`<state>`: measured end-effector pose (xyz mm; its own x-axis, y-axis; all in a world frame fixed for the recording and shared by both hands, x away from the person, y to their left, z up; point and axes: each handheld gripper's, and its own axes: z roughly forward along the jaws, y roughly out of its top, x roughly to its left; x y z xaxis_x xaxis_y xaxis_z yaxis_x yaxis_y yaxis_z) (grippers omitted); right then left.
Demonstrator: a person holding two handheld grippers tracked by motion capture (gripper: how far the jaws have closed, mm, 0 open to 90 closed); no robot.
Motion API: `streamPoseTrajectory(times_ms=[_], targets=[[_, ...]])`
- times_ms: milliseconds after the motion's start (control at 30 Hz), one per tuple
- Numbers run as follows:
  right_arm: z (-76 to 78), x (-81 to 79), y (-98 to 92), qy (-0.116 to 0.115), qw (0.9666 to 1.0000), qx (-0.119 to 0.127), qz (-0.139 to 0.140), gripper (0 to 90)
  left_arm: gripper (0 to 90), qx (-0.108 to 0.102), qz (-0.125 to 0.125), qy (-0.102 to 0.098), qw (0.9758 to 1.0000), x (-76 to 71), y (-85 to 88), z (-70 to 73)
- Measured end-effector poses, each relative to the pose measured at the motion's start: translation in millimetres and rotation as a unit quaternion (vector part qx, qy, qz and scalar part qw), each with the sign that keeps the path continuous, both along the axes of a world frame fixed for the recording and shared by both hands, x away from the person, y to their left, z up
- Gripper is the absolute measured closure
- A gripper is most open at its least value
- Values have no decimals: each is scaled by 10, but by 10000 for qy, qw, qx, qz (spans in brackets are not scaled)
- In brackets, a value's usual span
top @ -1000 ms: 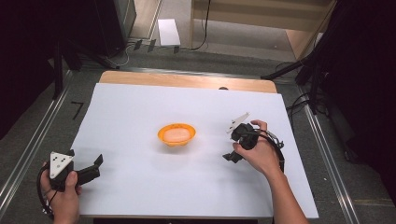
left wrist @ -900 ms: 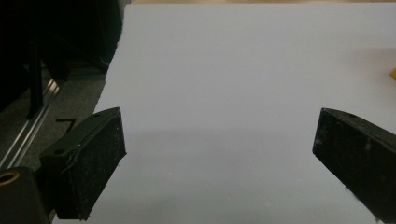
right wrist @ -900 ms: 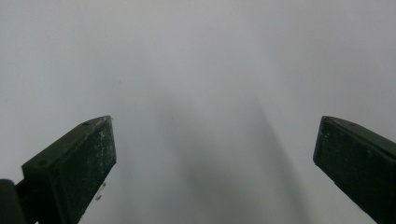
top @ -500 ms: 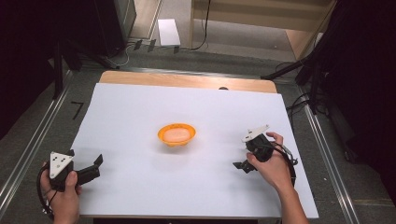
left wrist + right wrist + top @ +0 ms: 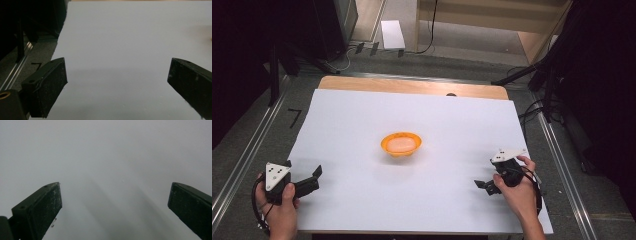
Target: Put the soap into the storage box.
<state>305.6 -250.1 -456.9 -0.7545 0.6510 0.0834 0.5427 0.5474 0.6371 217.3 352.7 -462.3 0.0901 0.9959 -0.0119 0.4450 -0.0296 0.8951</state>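
1. A white sheet (image 5: 362,125) covers a table; a strip of bare wooden tabletop (image 5: 412,86) shows along its far edge, and grey floor with metal rails lies on both sides.
2. An orange bowl (image 5: 401,144) stands upright near the middle of the sheet, with something pale pink inside; what that is cannot be told.
3. The left gripper (image 5: 314,177) is near the sheet's near-left corner, well apart from the bowl, to its left and nearer the person. A hand (image 5: 279,210) holds it, and its grey three-cornered plate faces up.
4. In the left gripper view its two black jaws stand wide apart with nothing between them, over bare white sheet close to the sheet's left edge.
5. The right gripper (image 5: 484,185) is near the sheet's near-right corner, well apart from the bowl, to its right and nearer the person, held by the other hand (image 5: 519,192).
6. In the right gripper view its jaws are likewise spread wide and empty, pointing at plain white sheet.
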Motion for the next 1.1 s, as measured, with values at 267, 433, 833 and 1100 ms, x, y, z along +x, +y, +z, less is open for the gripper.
streamPoseTrajectory(times_ms=[267, 433, 833, 1100], targets=[[-178, -265, -320, -263, 9977, 372, -507, 0, 28, 16, 2, -2, 10000, -6, 0, 2], [-229, -452, -526, -434, 9940, 586, -809, 0, 22, -12, 34, -38, 10000, -10, 2, 1], [-307, -810, -1050, -848, 9726, 1434, -1622, 0, 9, -79, -1, -76, 9999, -16, 17, 4], [-319, -801, -1083, -878, 9678, 1542, -1785, 0, 9, -95, -68, -81, 9999, -19, 19, 4]])
